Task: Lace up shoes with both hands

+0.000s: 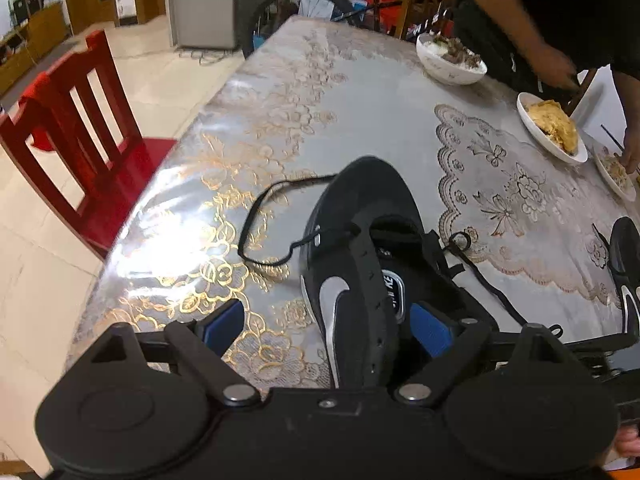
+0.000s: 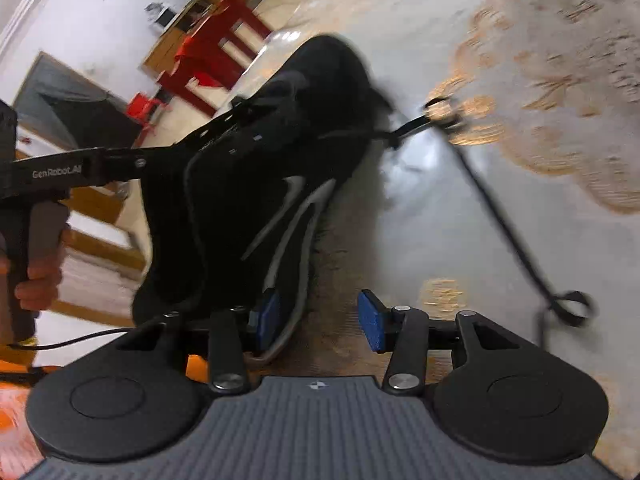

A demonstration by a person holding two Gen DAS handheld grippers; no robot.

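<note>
A black shoe [image 1: 360, 200] with a silver swoosh lies on the table, toe pointing away. My left gripper [image 1: 328, 326] is open wide and straddles the shoe's left wall: its right pad sits inside the shoe's opening and its left pad stands clear outside. One end of the black lace [image 1: 260, 220] loops on the table to the shoe's left; the other end [image 1: 492, 292] trails to its right. My right gripper [image 2: 320, 322] is open low beside the shoe [image 2: 240, 200], its left pad next to the sole's edge. The lace [image 2: 500, 220] runs past on the right, outside the pads.
A second black shoe [image 1: 626, 272] lies at the right. Bowls and plates of food [image 1: 452, 60] stand at the table's far right, where a person's hand [image 1: 552, 64] reaches. A red chair [image 1: 80, 128] stands past the table's left edge.
</note>
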